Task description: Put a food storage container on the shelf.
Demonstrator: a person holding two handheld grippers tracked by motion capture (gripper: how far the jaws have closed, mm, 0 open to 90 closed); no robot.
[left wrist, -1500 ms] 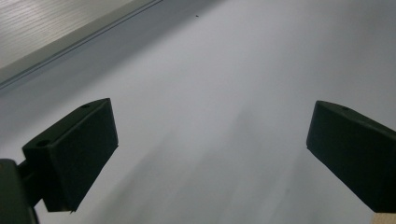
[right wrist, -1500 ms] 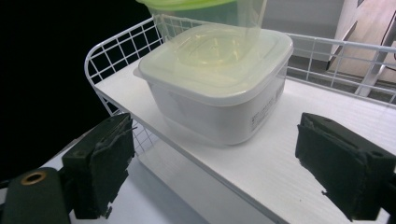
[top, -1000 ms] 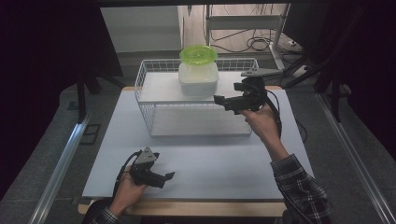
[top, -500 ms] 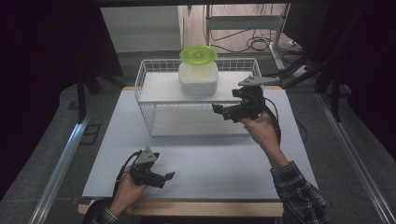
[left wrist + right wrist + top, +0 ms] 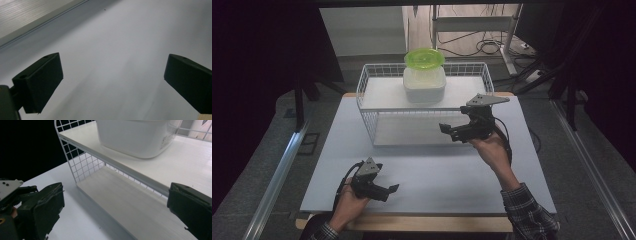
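A white wire shelf rack [image 5: 371, 107] stands at the back of the white table [image 5: 427, 170]. On its upper board sits a white plastic container [image 5: 424, 85] with a green lid [image 5: 424, 58]. My right gripper [image 5: 447, 131] is open and empty, held in the air just in front of the rack's right half and pointing left. In the right gripper view its jaws stand wide apart [image 5: 115, 217], with the container [image 5: 135, 137] above them and the rack's lower board [image 5: 130, 202] between them. My left gripper [image 5: 390, 190] rests low at the table's front left, open [image 5: 112, 85] over bare tabletop.
The rack's lower board [image 5: 412, 131] is bare. A metal rail [image 5: 277, 175] runs along the floor on the left, another [image 5: 597, 175] on the right. Cables and a stand [image 5: 492, 45] lie behind the table.
My right gripper has come down and toward the person, from beside the upper board to in front of the lower shelf. The left gripper has stayed put.
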